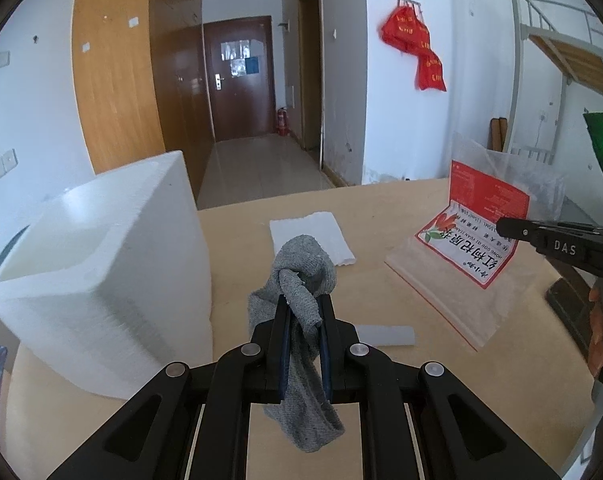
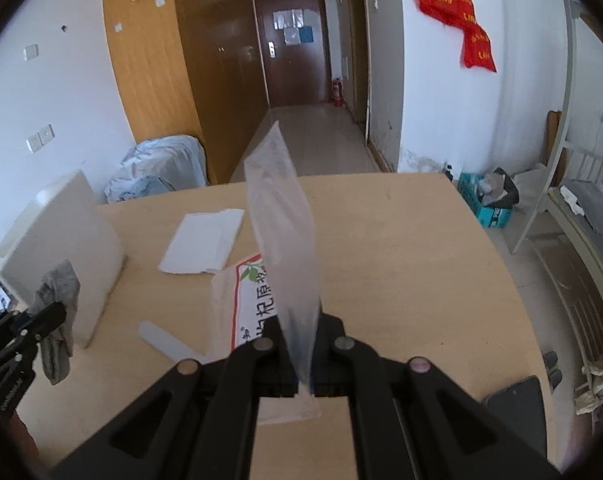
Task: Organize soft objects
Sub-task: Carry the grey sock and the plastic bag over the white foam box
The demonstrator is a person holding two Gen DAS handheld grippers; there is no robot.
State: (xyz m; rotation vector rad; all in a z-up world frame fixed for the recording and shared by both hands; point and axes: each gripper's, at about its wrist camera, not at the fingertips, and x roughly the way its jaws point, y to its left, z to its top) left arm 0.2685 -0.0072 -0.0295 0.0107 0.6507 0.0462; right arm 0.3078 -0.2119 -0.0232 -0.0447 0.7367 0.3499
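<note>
Closest to the left wrist lens, the black left gripper (image 1: pixel 303 320) pinches a limp grey knitted sock (image 1: pixel 297 280), which bunches above the fingertips and hangs down below them, clear of the tabletop.

Biggest thing around is the pale wooden table (image 1: pixel 381 208). On it at 9 o'clock from the sock stands a tall white open-topped foam box (image 1: pixel 101 264), just beside the sock. At 2 o'clock lies a clear plastic zip bag with a red printed label (image 1: pixel 473 248); its upper flap is lifted, and in the right wrist view the black right gripper (image 2: pixel 301 344) is clamped on that upright clear flap, holding the mouth up. At 12 o'clock, flat on the table, rests a folded white cloth (image 1: pixel 311 236). Smallest, at 4 o'clock, is a short whitish strip (image 1: pixel 385 335).

I judge the step in hand to be carrying the sock to a container, either the box or the held-open bag; I cannot tell which. Next, the left hand must bring the sock over an opening and release only once the dangling end is inside.
</note>
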